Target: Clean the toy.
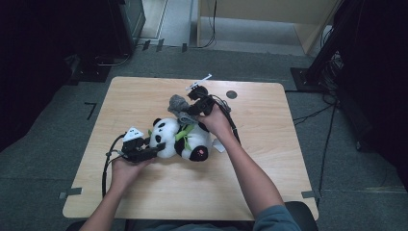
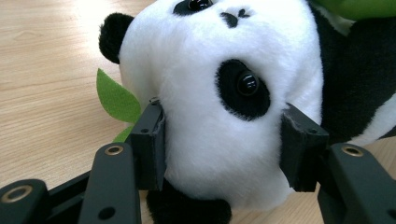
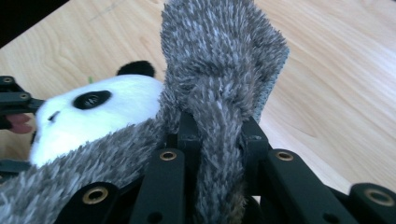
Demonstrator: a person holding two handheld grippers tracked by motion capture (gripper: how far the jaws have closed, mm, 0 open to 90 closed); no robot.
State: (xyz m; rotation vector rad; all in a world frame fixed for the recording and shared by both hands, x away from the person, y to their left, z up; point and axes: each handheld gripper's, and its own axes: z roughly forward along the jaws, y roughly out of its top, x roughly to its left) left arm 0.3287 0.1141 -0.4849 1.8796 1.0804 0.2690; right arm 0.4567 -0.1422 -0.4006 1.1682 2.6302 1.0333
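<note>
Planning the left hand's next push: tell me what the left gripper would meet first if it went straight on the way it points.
The left gripper already clamps the panda's head, so it would press straight into that; the panda's black body lies just behind.

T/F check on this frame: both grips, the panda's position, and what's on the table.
1. The left gripper clamps the panda's head. True.
2. The right gripper is open and empty. False: it is shut on a grey furry cloth.
3. The panda stands upright. False: it lies on the table.
4. A green leaf sticks out beside the panda's head. True.
5. The table is metal. False: it is light wood.
</note>
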